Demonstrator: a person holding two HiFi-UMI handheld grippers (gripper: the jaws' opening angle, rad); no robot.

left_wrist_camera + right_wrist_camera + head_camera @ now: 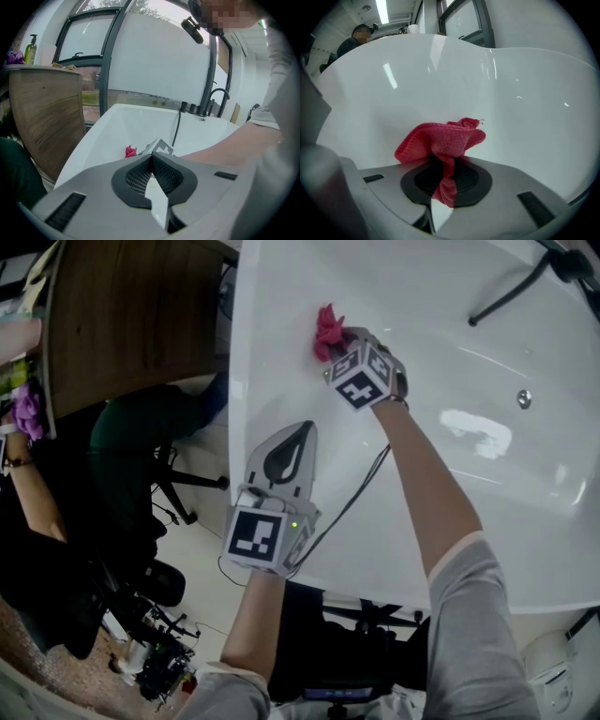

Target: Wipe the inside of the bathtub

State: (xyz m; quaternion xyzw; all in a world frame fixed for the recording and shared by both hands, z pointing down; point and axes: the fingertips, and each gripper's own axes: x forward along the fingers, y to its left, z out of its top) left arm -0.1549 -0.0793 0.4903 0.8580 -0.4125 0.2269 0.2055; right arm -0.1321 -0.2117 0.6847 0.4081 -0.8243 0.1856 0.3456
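A white bathtub [281, 315] fills the head view. My right gripper [339, 341] is shut on a red cloth [326, 331] and holds it against the tub's inner left wall. In the right gripper view the red cloth [443, 140] bunches out of the closed jaws, right at the white tub wall [520, 93]. My left gripper [292, 439] rests over the tub's near rim, shut with nothing between its pads. The left gripper view looks along the tub [136, 124], where the red cloth [130, 151] and the right gripper's marker cube [161, 147] show.
A drain fitting [524, 399] sits on the tub floor to the right. A black hose [511, 292] hangs into the tub from the taps [201, 110]. A wooden cabinet [131, 324] stands left of the tub. An office chair base [183, 488] is on the floor.
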